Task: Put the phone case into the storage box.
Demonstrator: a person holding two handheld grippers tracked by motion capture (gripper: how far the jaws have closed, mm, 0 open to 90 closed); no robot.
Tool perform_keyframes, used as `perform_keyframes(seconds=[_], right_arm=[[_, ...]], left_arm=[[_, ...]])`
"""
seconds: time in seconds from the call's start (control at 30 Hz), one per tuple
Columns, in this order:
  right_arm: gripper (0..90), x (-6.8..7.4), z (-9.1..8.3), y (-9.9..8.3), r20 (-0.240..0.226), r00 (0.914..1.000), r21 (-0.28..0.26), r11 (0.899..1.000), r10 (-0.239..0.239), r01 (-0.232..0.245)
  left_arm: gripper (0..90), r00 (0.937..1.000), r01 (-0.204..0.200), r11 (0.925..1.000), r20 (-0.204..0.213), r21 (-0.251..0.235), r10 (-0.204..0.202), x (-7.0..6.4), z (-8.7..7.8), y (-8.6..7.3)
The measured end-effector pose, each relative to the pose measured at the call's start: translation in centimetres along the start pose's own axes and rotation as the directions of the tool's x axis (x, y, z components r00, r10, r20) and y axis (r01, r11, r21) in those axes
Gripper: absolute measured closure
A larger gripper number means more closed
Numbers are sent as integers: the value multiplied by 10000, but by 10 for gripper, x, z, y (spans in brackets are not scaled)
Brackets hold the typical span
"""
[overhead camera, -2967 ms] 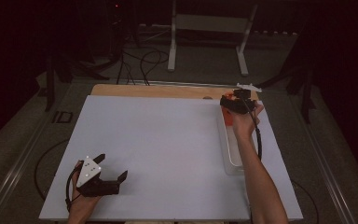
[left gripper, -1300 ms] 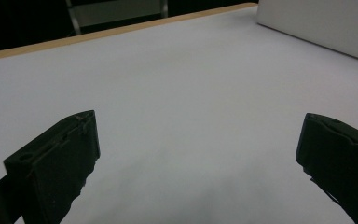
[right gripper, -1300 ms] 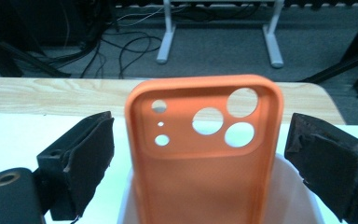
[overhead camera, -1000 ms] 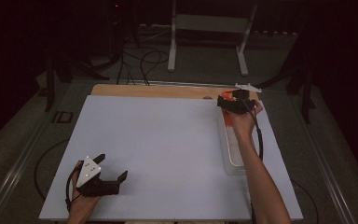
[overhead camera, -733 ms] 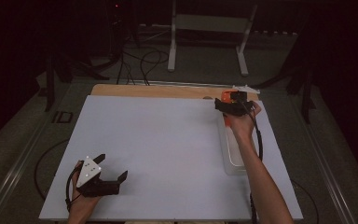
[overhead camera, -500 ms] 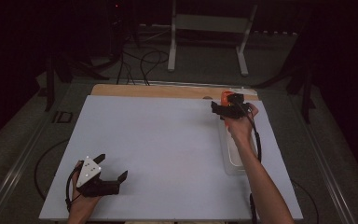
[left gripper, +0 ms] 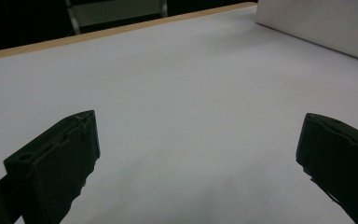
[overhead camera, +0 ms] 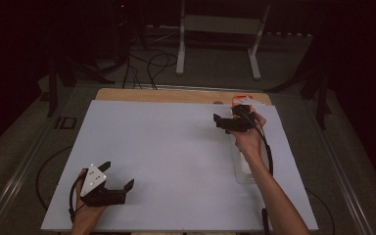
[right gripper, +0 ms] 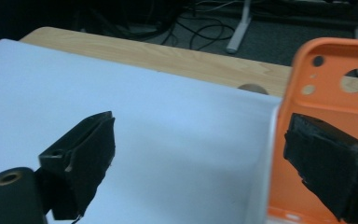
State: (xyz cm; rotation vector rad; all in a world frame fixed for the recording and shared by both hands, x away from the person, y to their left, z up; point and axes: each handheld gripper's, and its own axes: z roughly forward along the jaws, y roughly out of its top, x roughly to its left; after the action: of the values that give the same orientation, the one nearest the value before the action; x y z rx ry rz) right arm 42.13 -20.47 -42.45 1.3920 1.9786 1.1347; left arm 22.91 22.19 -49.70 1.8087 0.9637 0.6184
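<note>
Fingers of the right gripper point(right gripper: 205, 163) spread wide beside the upright orange phone case point(right gripper: 340, 93), long axis vertical

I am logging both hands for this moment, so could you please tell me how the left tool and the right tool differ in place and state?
The left tool rests low on the near left of the white table, while the right tool is held at the far right, over the clear tray. The left tool has only bare table between its jaws; the right tool has an orange case beside one jaw. Both stand open.
</note>
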Motion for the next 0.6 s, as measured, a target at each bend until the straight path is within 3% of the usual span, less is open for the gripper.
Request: perform_keyframes(seconds=[0.37, 0.6], right_arm=[[112, 21, -22, -11, -743, 9962, -181, 9989, -456, 444], [112, 37, -40, -24, -1423, 9879, -458, 9974, -613, 553]], left_arm=[[1, 10000, 3, 10000, 4, -30, -3, -1, 0, 0], [1, 10000, -13, 10000, 17, -28, 13, -1, -1, 0]])
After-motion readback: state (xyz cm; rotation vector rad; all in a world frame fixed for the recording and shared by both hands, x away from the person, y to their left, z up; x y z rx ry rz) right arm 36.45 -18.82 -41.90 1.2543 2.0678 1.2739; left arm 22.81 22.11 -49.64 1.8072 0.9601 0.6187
